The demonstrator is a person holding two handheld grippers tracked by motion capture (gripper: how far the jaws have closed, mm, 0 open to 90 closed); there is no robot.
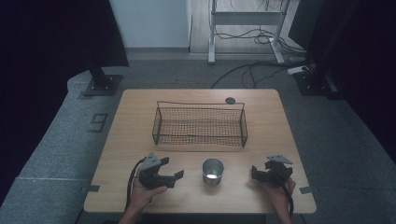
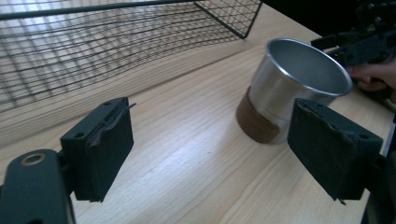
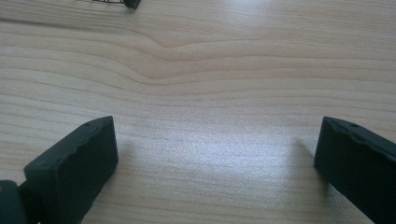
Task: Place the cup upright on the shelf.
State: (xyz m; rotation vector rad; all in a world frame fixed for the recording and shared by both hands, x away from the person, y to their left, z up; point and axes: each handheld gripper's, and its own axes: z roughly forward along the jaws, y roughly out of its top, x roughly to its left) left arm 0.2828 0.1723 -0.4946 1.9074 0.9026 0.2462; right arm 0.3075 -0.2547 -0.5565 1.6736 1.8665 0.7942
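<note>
My left black two-jaw gripper [image 1: 170, 169] has a grey three-cornered plate [image 1: 151, 161] on top w/ a black cable [image 1: 130, 179] looping behind. Its pads [image 2: 100, 147] are matte black blocks, edges a bit frayed, small screw holes at corners. My right black gripper [image 1: 256, 173] has the same grey plate [image 1: 279, 159] & cable; pads [image 3: 74, 161] chipped at the rim. Forearms bare, no sleeves.

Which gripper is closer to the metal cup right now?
Left. The left gripper sits just to the left of the metal cup, jaws open and aimed toward it, not touching. The right gripper rests farther off on the cup's right, open, facing bare table.
</note>
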